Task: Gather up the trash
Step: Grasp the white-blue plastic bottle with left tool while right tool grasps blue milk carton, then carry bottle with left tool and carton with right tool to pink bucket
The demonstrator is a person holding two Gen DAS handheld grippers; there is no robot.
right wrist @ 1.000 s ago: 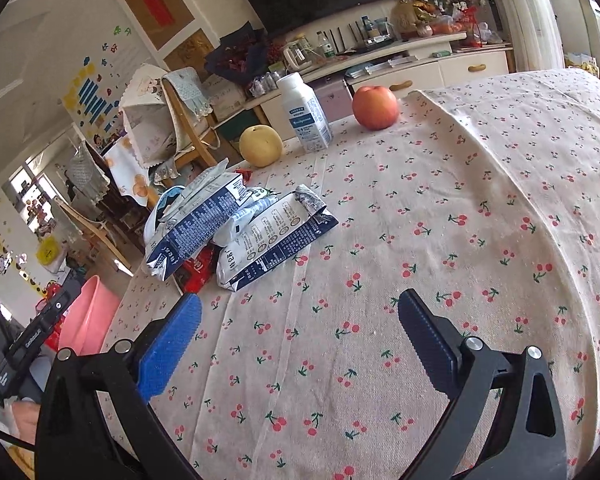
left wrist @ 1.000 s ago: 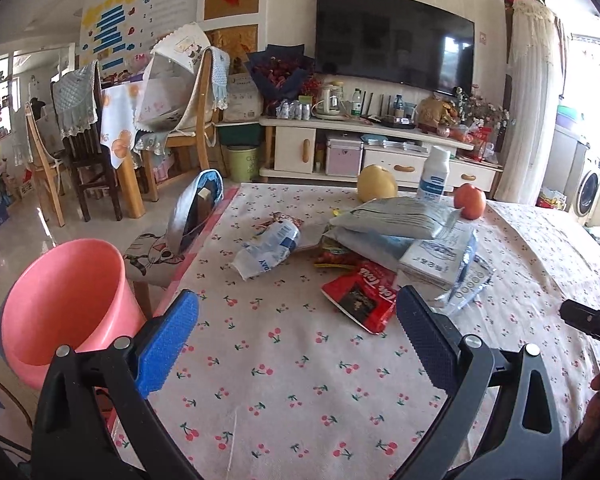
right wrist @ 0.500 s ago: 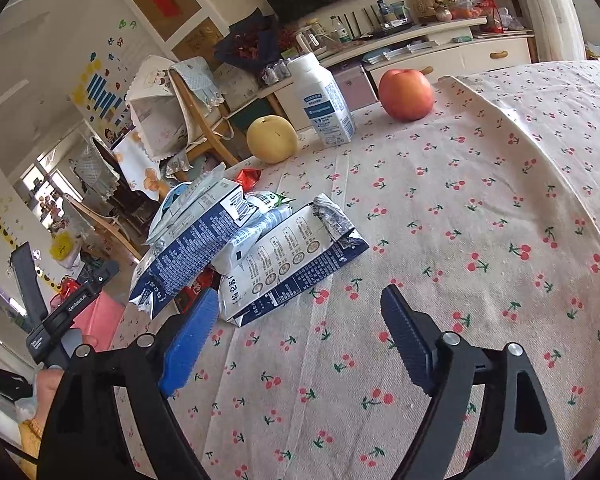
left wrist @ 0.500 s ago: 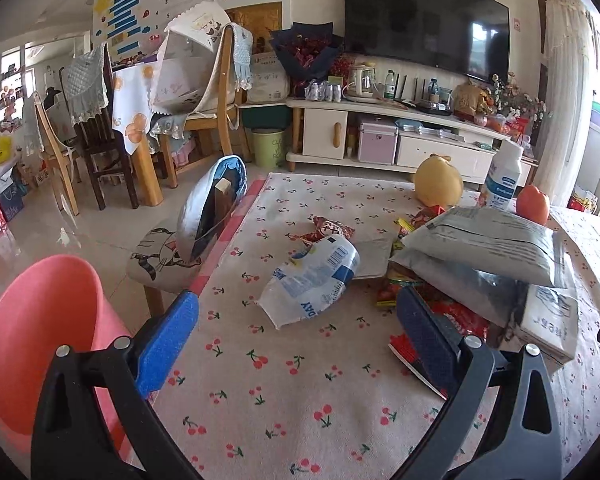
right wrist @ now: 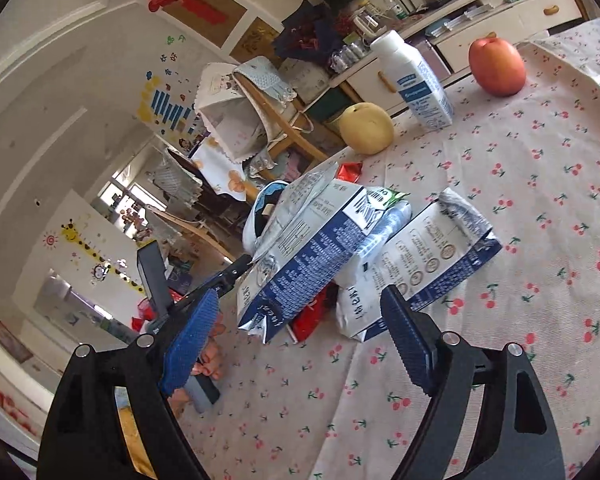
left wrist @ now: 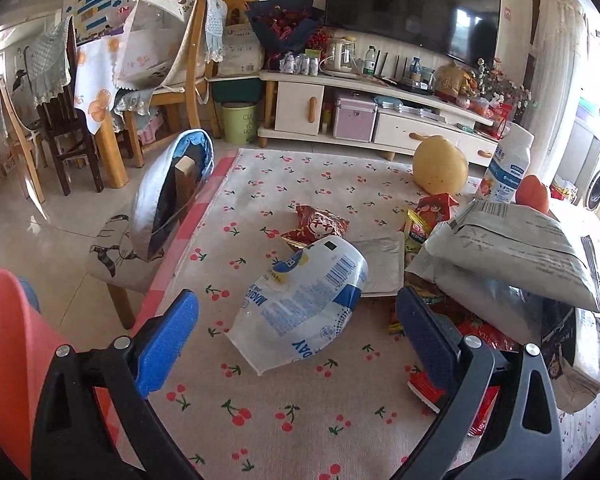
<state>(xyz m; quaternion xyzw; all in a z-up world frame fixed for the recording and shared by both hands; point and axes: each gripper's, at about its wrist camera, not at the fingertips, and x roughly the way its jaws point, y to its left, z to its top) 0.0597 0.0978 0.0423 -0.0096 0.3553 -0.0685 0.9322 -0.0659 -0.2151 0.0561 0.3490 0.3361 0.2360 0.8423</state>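
Two spread grippers face the bench's trash: the left gripper (left wrist: pixel 296 334) nearer, a crumpled pouch (left wrist: pixel 300 304) lying slantwise just ahead between its jaws, the right gripper (right wrist: pixel 296 340) short of the cartons (right wrist: pixel 312 256).

Home living room: wall television (left wrist: pixel 412 0), media cabinet (left wrist: pixel 364 116), dining chairs (left wrist: pixel 172 60), cherry-print tablecloth (left wrist: pixel 300 420).

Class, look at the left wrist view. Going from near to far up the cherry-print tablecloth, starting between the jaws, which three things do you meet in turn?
Crumpled white-and-blue plastic bag → red snack wrapper → yellow pear.
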